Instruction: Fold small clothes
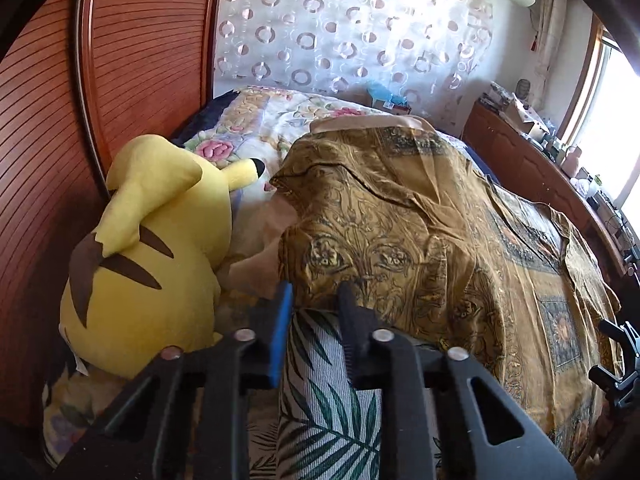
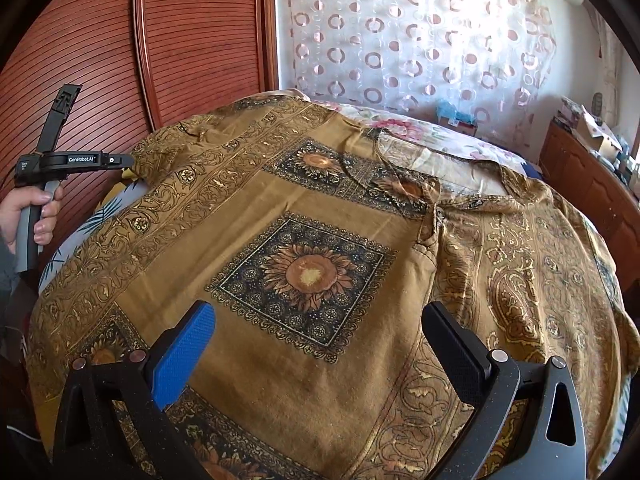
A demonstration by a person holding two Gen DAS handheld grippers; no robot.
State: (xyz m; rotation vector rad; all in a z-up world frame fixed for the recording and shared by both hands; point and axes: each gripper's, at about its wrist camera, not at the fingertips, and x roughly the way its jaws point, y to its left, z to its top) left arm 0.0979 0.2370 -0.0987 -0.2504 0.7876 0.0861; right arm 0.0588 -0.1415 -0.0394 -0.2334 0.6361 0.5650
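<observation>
Left gripper (image 1: 314, 300): jaws narrowed at the near edge of the shirt (image 1: 420, 240); whether cloth is pinched cannot be told. Right gripper (image 2: 320, 344): jaws spread wide above the shirt, apart from it. Shirt: ochre, sunflower print, spread over the bed (image 1: 320, 400). Plush (image 1: 152, 264): yellow, left of shirt, beside the wardrobe (image 1: 60, 160).

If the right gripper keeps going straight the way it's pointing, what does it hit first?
Most likely the brown garment spread on the bed. The right gripper stands open, angled down at its sunflower square, with nothing between; depth is hard to judge.
</observation>
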